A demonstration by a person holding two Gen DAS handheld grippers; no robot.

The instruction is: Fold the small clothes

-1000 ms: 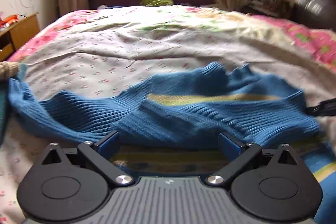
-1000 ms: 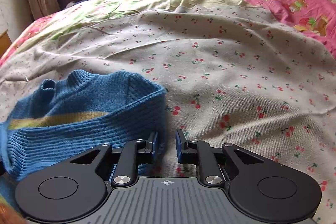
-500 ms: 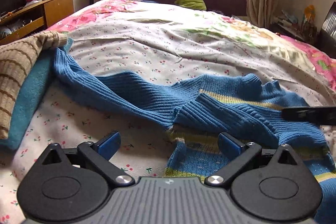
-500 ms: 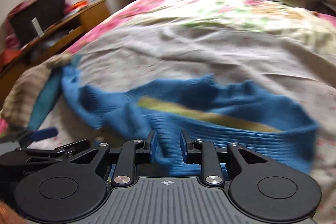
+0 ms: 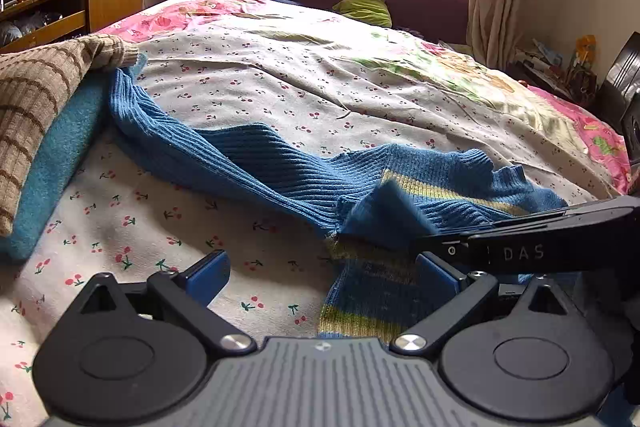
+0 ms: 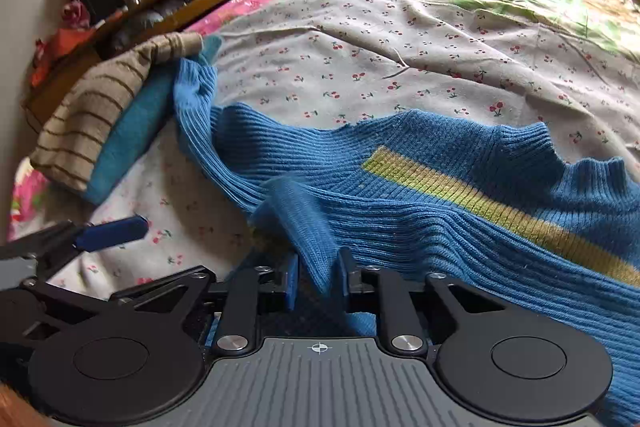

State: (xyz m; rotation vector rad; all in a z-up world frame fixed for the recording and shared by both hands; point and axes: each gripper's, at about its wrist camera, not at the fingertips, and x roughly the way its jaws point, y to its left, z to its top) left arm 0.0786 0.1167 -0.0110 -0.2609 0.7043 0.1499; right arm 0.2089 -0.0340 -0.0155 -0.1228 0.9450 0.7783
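- While pinching a blue sweater fold, the right gripper carries it across for folding.
- Left gripper waits spread wide, holding nothing.

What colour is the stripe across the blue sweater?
Yellow-green, on the blue sweater; the stripe shows best in the right wrist view.
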